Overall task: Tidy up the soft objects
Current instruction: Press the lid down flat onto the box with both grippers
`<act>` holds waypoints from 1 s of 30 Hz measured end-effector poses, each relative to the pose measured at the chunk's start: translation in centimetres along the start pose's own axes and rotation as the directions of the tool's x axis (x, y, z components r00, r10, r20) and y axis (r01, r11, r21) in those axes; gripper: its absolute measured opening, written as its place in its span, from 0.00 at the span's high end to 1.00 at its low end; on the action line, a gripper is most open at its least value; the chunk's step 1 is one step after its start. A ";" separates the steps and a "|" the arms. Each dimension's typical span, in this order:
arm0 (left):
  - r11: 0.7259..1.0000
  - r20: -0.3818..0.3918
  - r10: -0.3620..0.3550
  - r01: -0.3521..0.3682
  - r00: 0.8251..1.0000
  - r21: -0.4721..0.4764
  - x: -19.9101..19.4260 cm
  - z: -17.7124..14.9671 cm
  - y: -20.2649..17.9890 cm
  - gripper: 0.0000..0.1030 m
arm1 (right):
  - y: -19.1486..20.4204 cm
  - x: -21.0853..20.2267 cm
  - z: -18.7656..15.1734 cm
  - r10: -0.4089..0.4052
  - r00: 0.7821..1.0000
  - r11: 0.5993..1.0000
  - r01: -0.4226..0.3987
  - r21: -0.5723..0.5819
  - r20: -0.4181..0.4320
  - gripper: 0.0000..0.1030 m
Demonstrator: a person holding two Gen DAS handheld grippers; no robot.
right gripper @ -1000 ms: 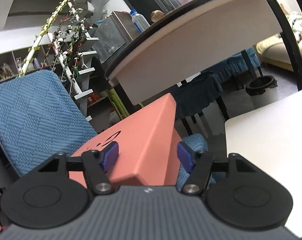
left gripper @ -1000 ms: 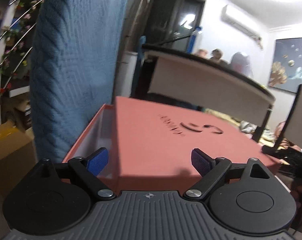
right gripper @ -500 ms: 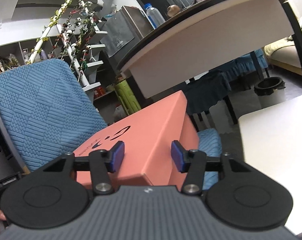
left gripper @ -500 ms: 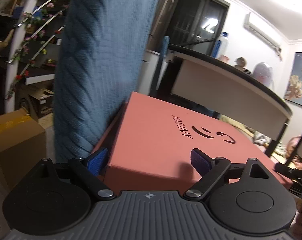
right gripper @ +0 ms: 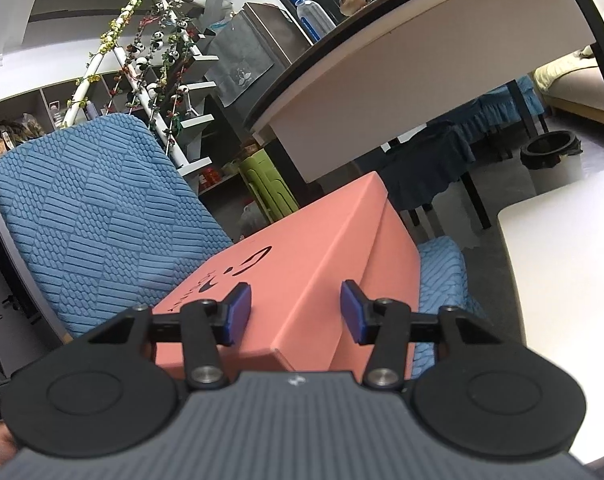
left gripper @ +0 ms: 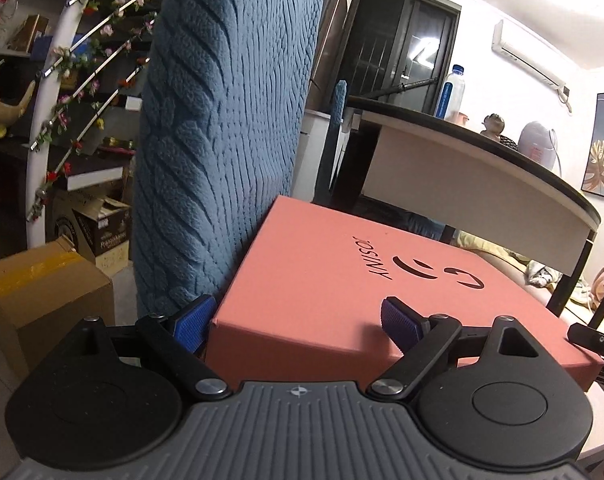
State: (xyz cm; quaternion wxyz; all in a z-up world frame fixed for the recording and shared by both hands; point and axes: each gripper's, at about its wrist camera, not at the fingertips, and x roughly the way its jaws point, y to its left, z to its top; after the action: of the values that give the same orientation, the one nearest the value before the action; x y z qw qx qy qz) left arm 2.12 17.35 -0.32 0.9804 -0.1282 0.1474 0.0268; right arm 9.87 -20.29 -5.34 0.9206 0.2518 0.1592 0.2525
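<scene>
A salmon-pink cardboard box (left gripper: 342,272) with a dark logo on its lid sits on the seat (right gripper: 442,280) of a chair with a blue knitted cover. Its backrest (left gripper: 221,120) rises right behind the box. The lid lies square on the box. My left gripper (left gripper: 295,320) is open at the box's near left corner, with one fingertip beside the corner and the other above the lid. My right gripper (right gripper: 295,312) is open astride the other near corner of the box (right gripper: 302,264), one pad over the lid and one beside the side wall. No soft object shows outside the box.
A white table (right gripper: 562,280) lies to the right of the chair. A dark-rimmed table (left gripper: 482,168) with a water bottle (left gripper: 452,92) stands beyond it. Brown cartons (left gripper: 41,292) and a garlanded stair rail (left gripper: 81,60) are on the left, and a black bin (right gripper: 550,148) is on the floor.
The lid, which sat offset and showed the box's inside, now covers the box squarely. Both grippers have pulled back slightly. The right fingers have narrowed a little.
</scene>
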 end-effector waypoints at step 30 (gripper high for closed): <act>0.999 -0.090 0.016 -0.013 0.996 0.036 1.2 -1.4 0.3 0.10 | -0.5 0.4 -0.6 -0.021 0.997 0.999 0.018 -0.032 -0.079 0.51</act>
State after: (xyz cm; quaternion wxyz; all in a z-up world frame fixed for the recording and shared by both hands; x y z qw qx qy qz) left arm 2.82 17.28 -2.04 0.9747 -0.1107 0.1927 0.0255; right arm 10.12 -20.21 -6.15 0.9197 0.2258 0.1944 0.2558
